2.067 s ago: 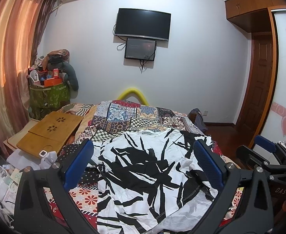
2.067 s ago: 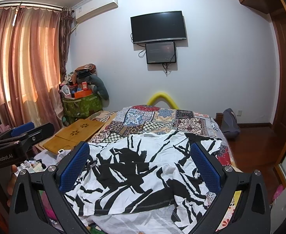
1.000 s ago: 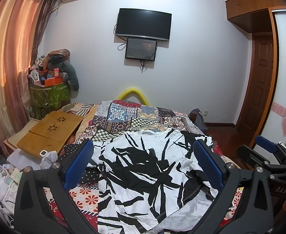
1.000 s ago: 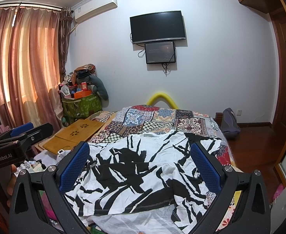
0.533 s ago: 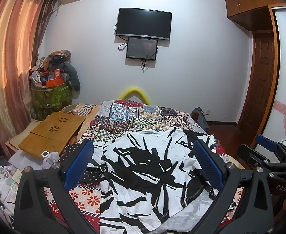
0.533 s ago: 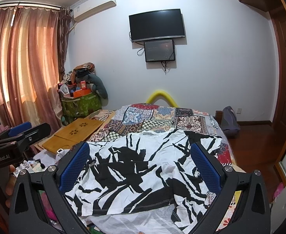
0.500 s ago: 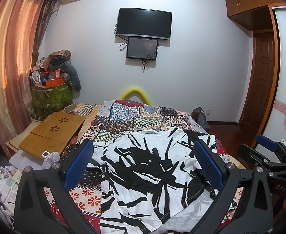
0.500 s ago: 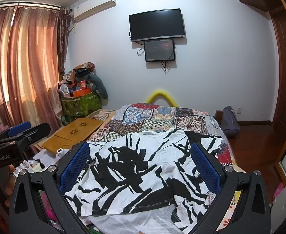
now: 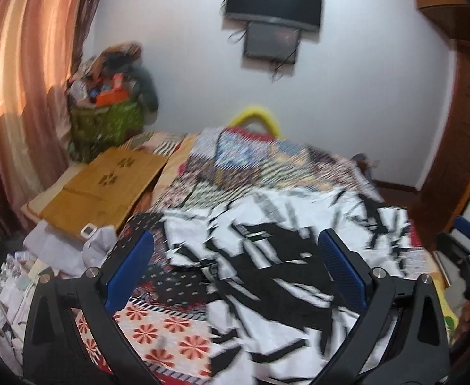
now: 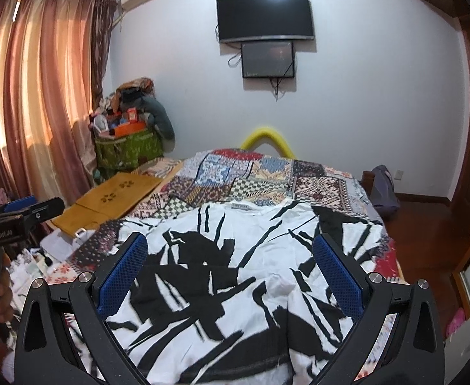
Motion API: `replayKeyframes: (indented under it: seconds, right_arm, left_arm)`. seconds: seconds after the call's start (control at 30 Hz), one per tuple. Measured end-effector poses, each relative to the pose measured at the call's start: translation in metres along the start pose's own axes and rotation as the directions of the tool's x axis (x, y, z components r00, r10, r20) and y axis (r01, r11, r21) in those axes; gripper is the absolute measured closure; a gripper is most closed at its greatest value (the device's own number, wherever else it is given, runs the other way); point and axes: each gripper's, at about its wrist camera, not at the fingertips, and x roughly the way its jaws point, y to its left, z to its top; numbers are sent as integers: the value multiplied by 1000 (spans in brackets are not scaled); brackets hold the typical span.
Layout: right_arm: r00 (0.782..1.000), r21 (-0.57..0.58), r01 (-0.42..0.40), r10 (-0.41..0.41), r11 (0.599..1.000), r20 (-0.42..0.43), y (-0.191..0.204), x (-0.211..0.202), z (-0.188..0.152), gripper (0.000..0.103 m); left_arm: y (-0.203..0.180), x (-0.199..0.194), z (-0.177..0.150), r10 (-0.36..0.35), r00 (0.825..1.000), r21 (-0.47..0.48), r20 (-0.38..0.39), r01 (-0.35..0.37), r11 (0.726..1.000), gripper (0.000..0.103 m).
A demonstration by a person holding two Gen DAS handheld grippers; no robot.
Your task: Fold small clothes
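A white shirt with black streaks (image 10: 235,266) lies spread on the patchwork bedspread (image 10: 267,176), collar toward the far wall. The same shirt (image 9: 283,256) shows blurred in the left wrist view. My left gripper (image 9: 235,256) hangs open above the shirt's left part, blue pads (image 9: 129,269) wide apart, nothing between them. Over the shirt's middle my right gripper (image 10: 231,260) stands open and holds nothing. The left gripper's body (image 10: 13,221) appears at the left edge of the right wrist view, in a hand.
A wooden lap desk (image 10: 113,199) lies left of the bed. Behind it stands a green bag piled with clutter (image 10: 129,141). Curtains (image 10: 36,96) cover the left wall. A television (image 10: 265,16) hangs on the far wall. A door (image 9: 459,134) is at the right.
Both grippers have dipped and moved forward over the shirt. The left wrist view has swung left and is motion-blurred. The shirt lies as before.
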Motion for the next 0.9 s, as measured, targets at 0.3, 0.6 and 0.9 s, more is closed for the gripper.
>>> replayKeyframes:
  seconds: [0.3,0.6,0.9]
  right_arm:
    - [984,-30,-77,71,997,-162,-10,92,6,25]
    - [933,-8,-145,134,989,-335,-21,184,8,42]
    - [861,-18,-205,171,979,-478,-19,255,-3,42]
  left_arm:
    - [77,115,-10,64,965,-93,-256,-91,991,0]
    - [102,195,-40,-138,879,-280,-457,6,960,5]
    - [98,249,-64,-350,784,-468,-513,87,879,19]
